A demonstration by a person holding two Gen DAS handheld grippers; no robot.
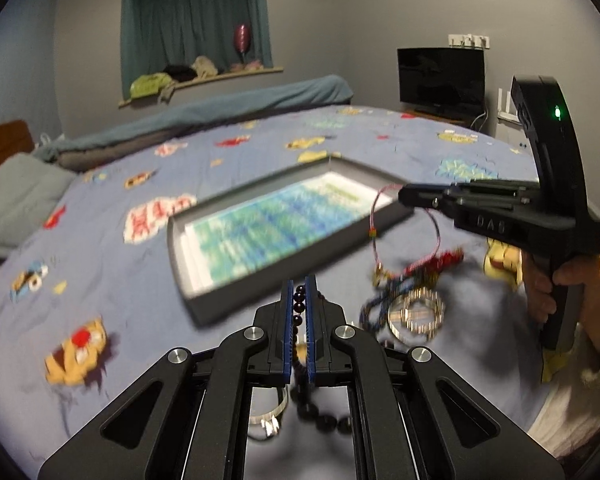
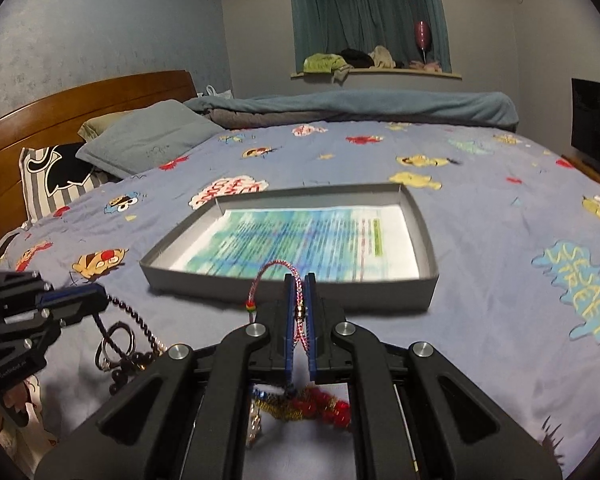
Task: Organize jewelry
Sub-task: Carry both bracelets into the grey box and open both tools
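- Left wrist fisheye: mounted behind the left gripper [image 1: 299,292], looked forward and downward along its fingers over the bedspread [image 1: 112,264]. Sat close to the fingers; grey tray [image 1: 204,304] just ahead, curtained window [image 1: 196,20] far behind.
- Right wrist fisheye: same mounting behind the right gripper [image 2: 300,292], faced across the bed toward the headboard [image 2: 80,100] and the window [image 2: 364,8].
- Each view caught the other tool: right gripper [image 1: 404,194] at the right edge, left gripper [image 2: 100,300] at the left edge.
- Shared: tray [image 2: 292,284], bedspread [image 2: 500,280], window ledge, folded blanket.
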